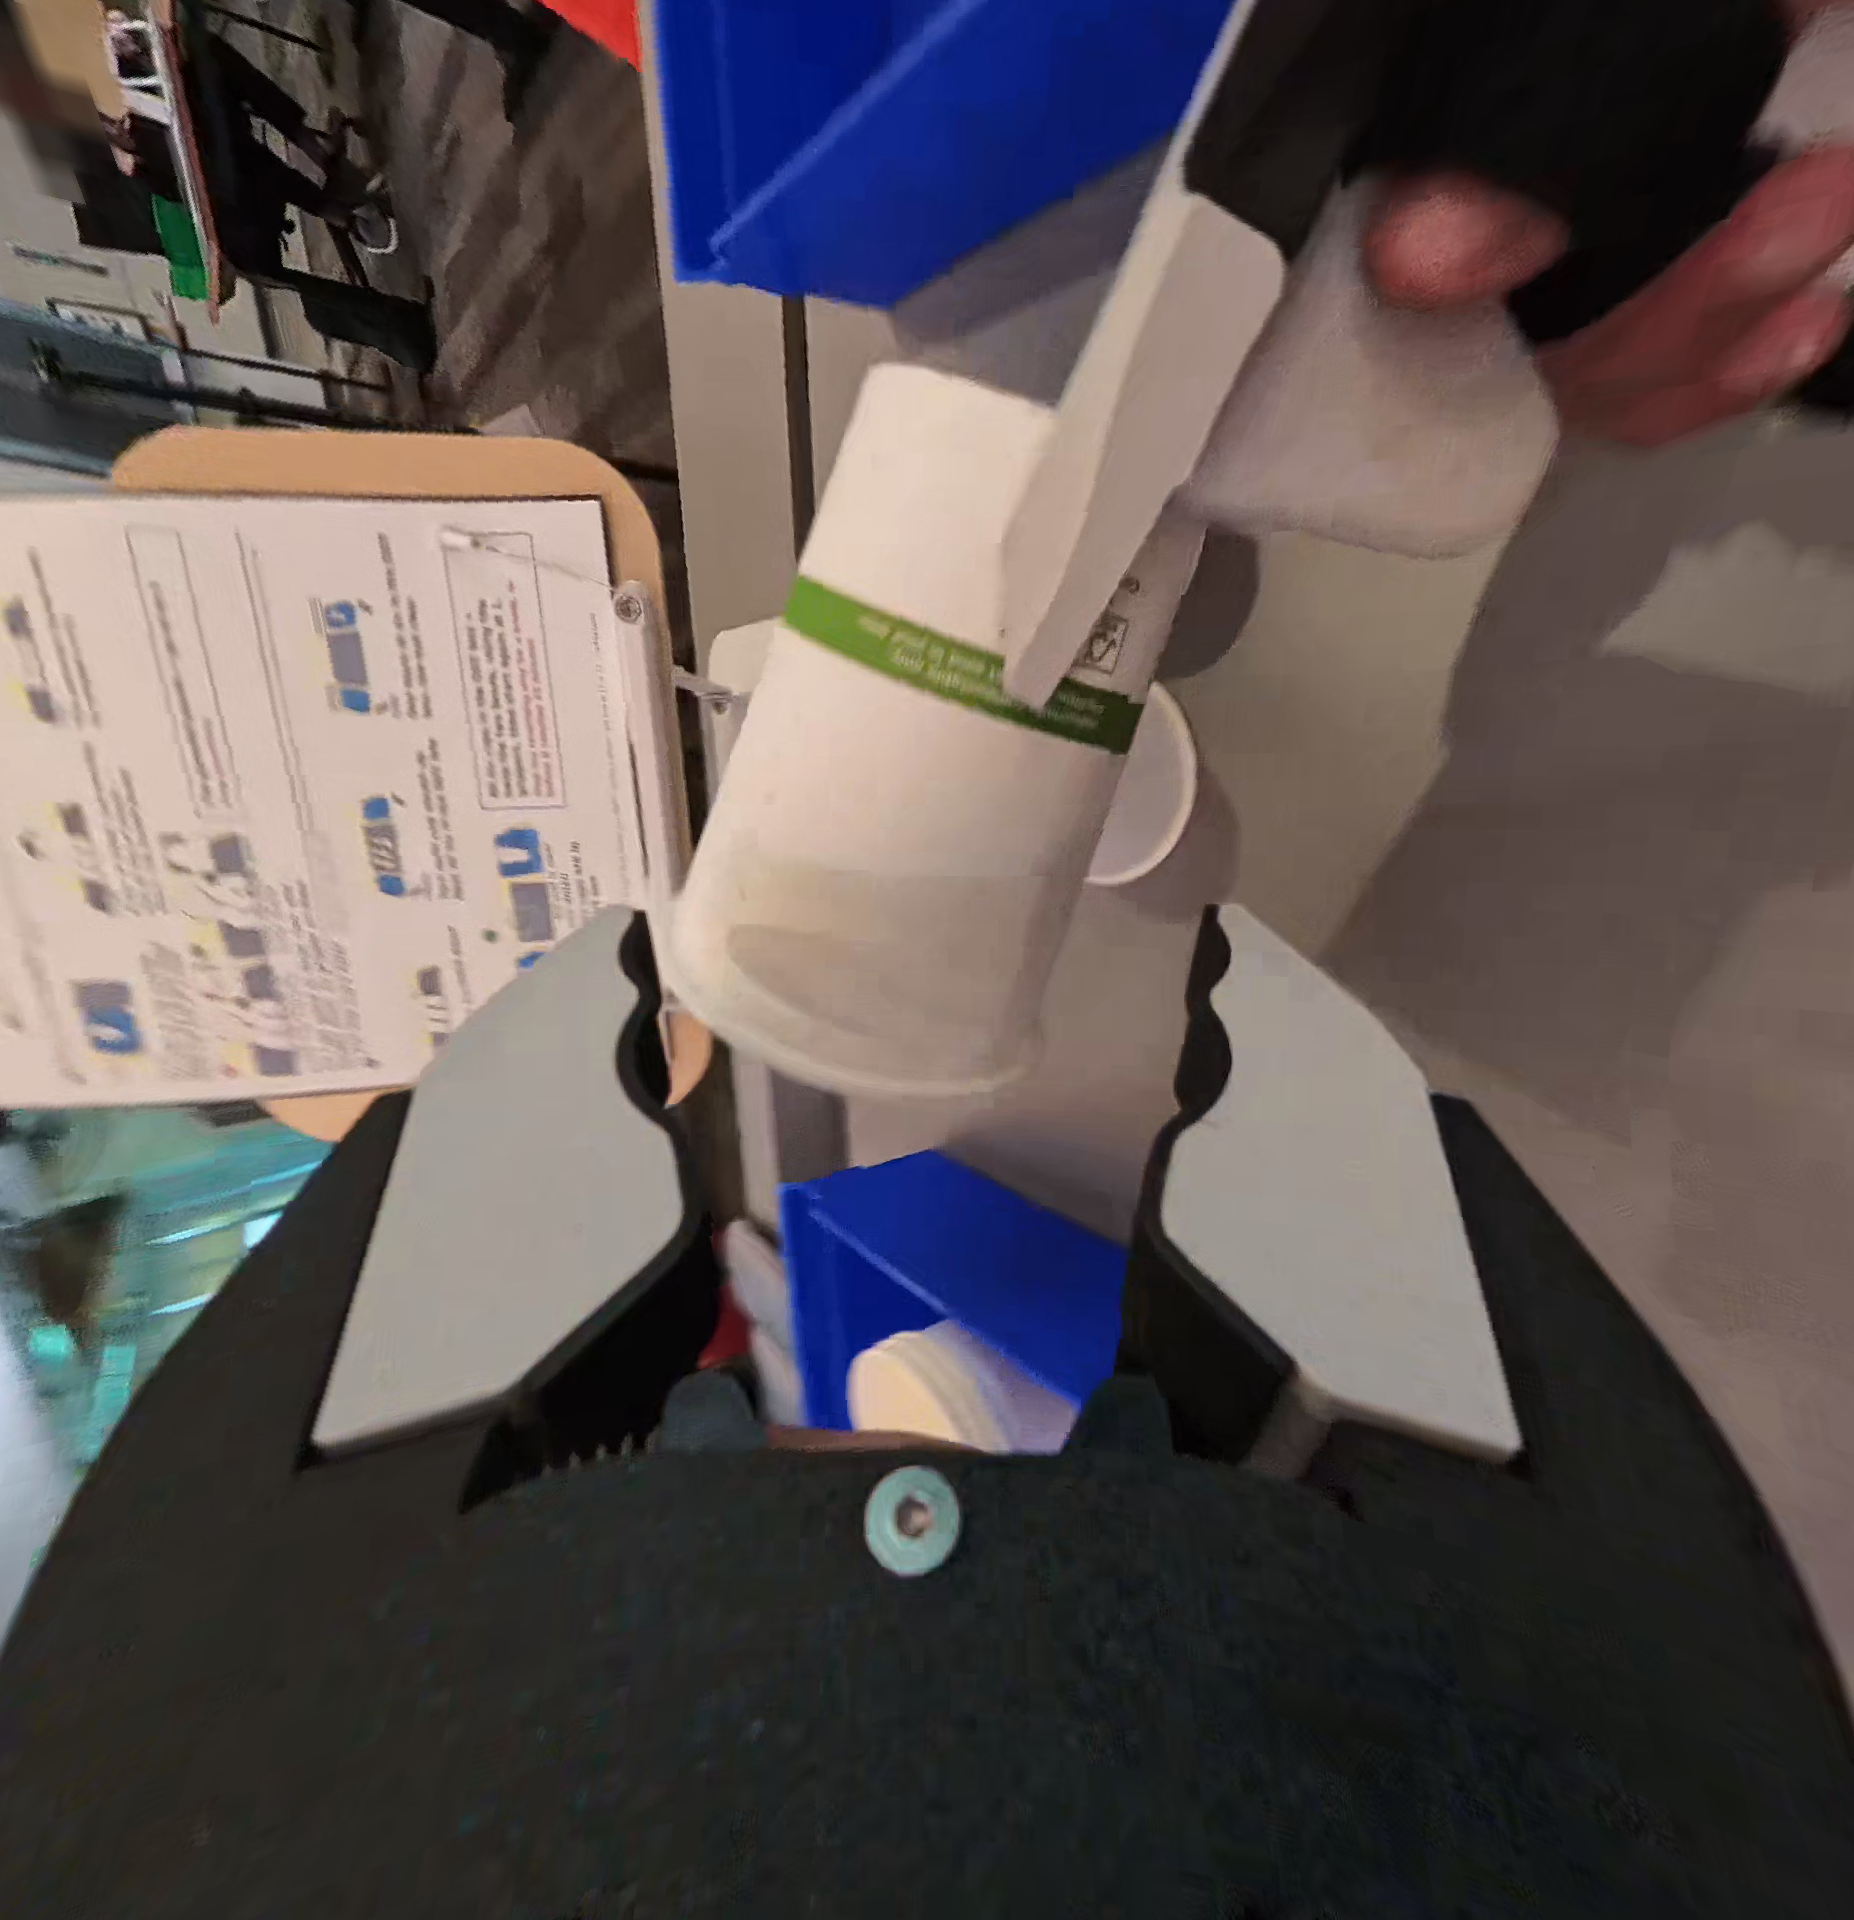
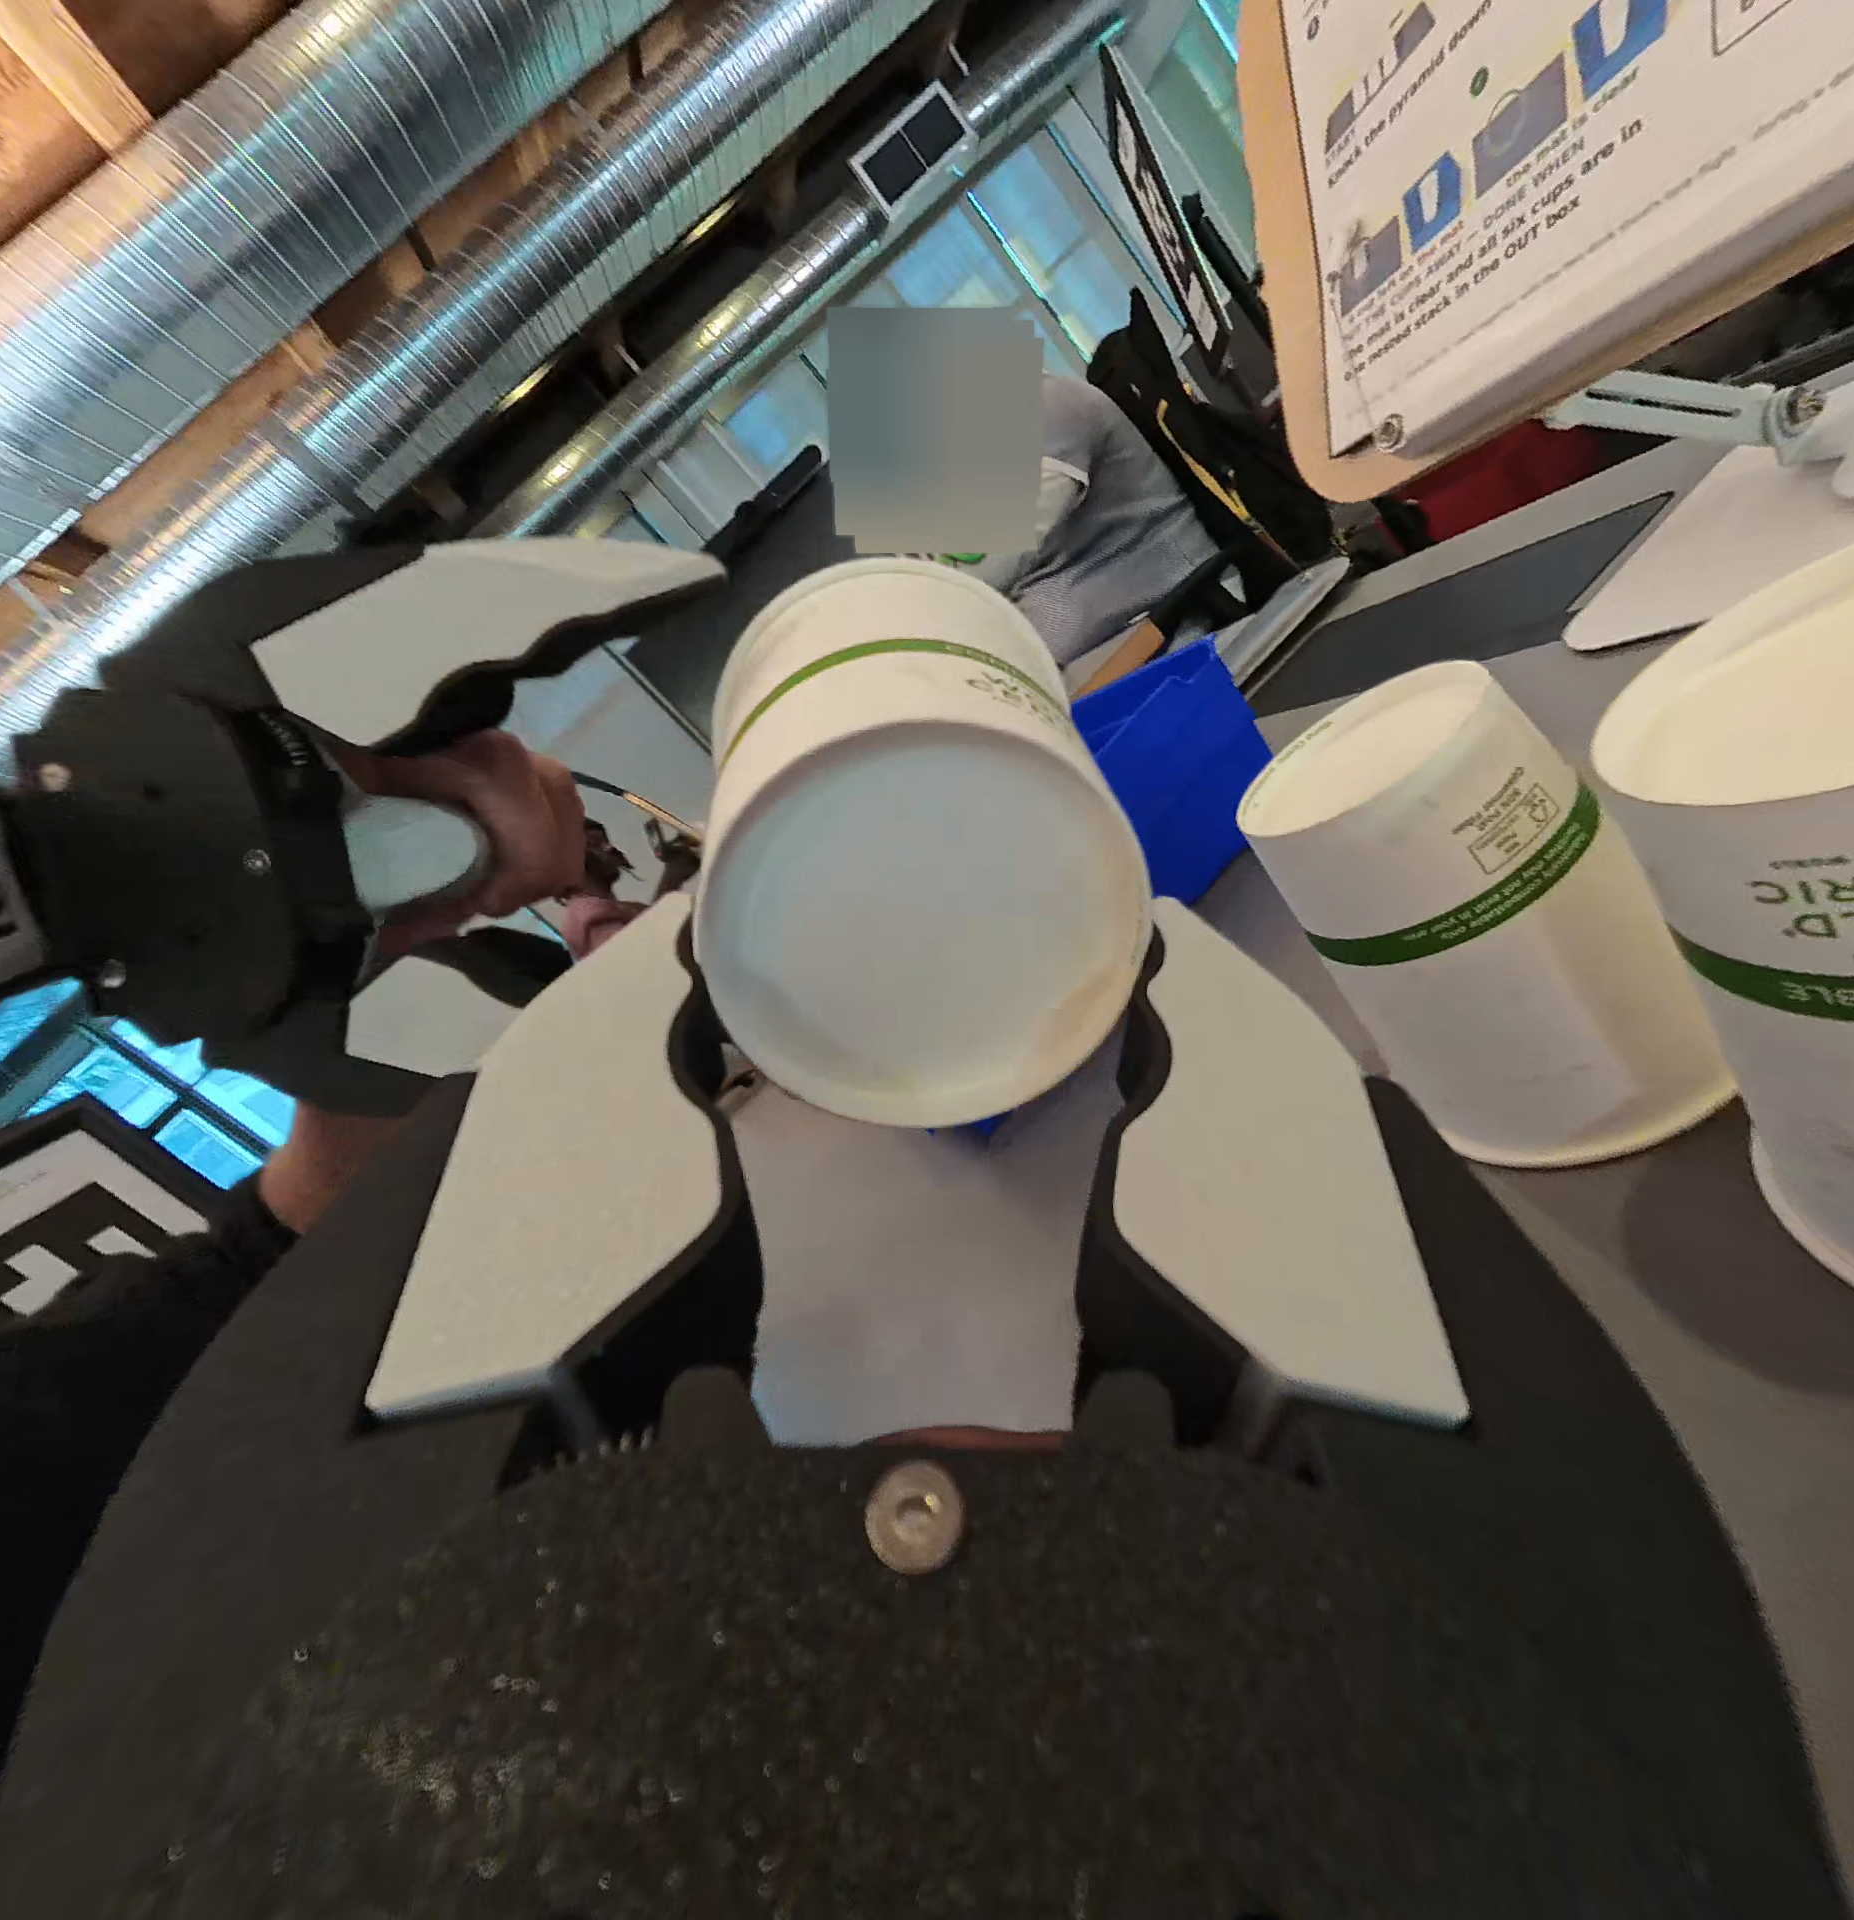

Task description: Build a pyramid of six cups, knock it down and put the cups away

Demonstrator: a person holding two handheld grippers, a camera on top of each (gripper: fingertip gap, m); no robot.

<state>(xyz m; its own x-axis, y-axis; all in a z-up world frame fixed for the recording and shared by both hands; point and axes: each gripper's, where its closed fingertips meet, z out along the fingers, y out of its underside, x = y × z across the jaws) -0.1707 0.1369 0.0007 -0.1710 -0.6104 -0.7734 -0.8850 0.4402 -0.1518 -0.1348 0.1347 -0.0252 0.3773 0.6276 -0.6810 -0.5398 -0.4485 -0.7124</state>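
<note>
Cup [image 2: 918, 883] bears green band, clamped rightward.

printed writing runs along the green band on each cup [image 2: 1463, 894]. more print fills the sheet [image 1: 279, 790] on the clipboard [image 2: 1307, 343].

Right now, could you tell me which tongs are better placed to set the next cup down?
Right. The right tongs already clamp a cup, near two cups standing on the table. The left tongs hang open, holding nothing.
</note>
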